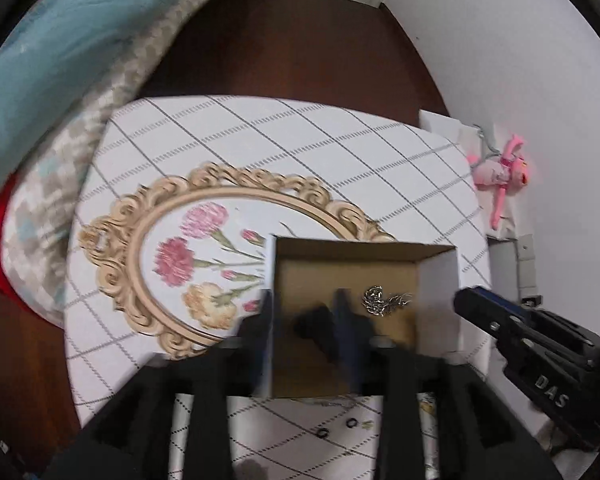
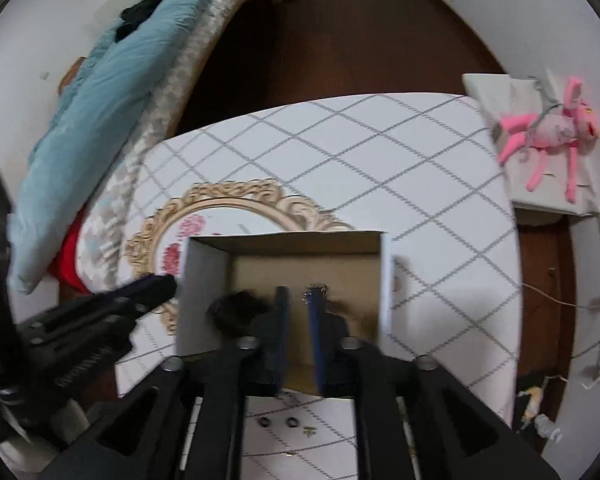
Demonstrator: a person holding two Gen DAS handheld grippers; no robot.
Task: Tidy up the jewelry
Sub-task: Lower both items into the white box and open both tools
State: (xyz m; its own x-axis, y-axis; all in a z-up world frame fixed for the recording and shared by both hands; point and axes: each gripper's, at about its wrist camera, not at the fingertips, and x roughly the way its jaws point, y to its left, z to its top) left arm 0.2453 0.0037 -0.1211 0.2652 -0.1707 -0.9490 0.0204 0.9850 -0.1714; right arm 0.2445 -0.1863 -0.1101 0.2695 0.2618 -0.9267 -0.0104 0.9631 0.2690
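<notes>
An open cardboard box [image 1: 440,280] stands on the checked table; it also shows in the right wrist view [image 2: 204,280]. Inside lie a tangled silver chain [image 1: 380,300] and a black item [image 1: 314,320], which shows in the right wrist view [image 2: 236,308] too. My left gripper [image 1: 304,316] is open over the box's left side, blurred. My right gripper [image 2: 298,300] is open over the box with nothing between its fingers; a bit of chain [image 2: 316,289] shows at the right fingertip. Two small black rings [image 1: 336,428] lie in front of the box, also in the right wrist view [image 2: 278,423].
An ornate oval tray [image 1: 140,256] with painted flowers lies left of the box. A bed with a teal blanket [image 1: 60,60] is at the left. A pink plush toy [image 2: 548,132] lies on a white stand at the right. Cables [image 2: 560,300] hang by the wall.
</notes>
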